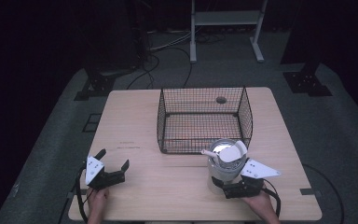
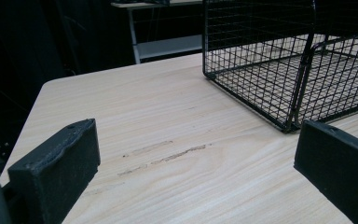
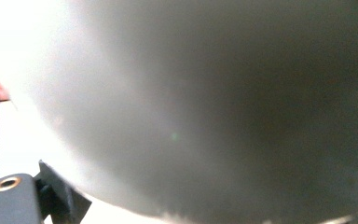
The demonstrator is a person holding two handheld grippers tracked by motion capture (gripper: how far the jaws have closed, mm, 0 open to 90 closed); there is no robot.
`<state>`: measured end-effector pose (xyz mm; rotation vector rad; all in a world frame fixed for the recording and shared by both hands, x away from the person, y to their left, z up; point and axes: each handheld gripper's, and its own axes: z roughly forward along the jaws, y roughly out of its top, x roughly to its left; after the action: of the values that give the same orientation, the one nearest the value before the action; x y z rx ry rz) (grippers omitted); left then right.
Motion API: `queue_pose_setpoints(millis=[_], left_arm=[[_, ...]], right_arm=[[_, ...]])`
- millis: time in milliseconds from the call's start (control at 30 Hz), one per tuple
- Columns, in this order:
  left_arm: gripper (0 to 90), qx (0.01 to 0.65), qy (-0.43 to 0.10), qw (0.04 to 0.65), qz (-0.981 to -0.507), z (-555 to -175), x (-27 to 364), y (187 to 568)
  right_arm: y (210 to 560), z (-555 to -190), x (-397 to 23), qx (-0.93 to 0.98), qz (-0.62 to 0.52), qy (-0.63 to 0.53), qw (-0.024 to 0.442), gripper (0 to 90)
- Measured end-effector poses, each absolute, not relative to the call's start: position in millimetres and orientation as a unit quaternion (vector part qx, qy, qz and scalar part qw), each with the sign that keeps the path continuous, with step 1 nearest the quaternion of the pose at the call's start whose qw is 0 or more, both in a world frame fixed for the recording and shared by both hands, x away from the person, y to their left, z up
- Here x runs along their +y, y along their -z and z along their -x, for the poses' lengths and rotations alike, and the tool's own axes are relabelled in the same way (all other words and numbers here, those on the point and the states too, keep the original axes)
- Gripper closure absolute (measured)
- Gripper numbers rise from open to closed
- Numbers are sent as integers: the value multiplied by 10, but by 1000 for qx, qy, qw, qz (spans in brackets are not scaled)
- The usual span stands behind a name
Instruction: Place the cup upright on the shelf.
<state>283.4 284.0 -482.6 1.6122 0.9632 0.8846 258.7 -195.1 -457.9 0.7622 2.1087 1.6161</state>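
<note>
Wood table [image 1: 177, 186], wire basket [image 1: 204, 120] center. Left gripper [image 1: 113, 164] lower left, jaws wide apart, nothing held. Right gripper [image 1: 223, 183] lower right clamps metal pot [image 1: 223, 164].

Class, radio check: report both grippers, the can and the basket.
Left gripper open, empty. Right gripper around can, grip unclear. Basket just beyond.

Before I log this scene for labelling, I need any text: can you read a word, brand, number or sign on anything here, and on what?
None can be read.
Wire basket: bare black mesh, no tag.
Grey container at the right gripper: no print seen from above; up close its wall is a blur.
Table: scuff marks, no writing.
Left gripper: black jaws, no marking.
</note>
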Motion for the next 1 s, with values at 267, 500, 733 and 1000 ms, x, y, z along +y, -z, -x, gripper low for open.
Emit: queue_pose_setpoints(millis=[267, 500, 733, 1000], left_arm=[[0, 400, -367, 508, -669, -2834, 2843, 4826], [0, 401, -366, 509, -668, -2837, 2848, 4825], [0, 401, -366, 509, -668, -2835, 2846, 4825], [0, 402, -366, 509, -668, -2836, 2846, 4826]], right_arm=[[4566, -2592, -1953, 752, -270, -571, 187, 88], [4545, -2628, -1973, 750, -271, -578, 173, 89], [4430, -2662, -1998, 745, -266, -587, 173, 89], [4087, -2723, -1967, 749, -241, -591, 178, 89]])
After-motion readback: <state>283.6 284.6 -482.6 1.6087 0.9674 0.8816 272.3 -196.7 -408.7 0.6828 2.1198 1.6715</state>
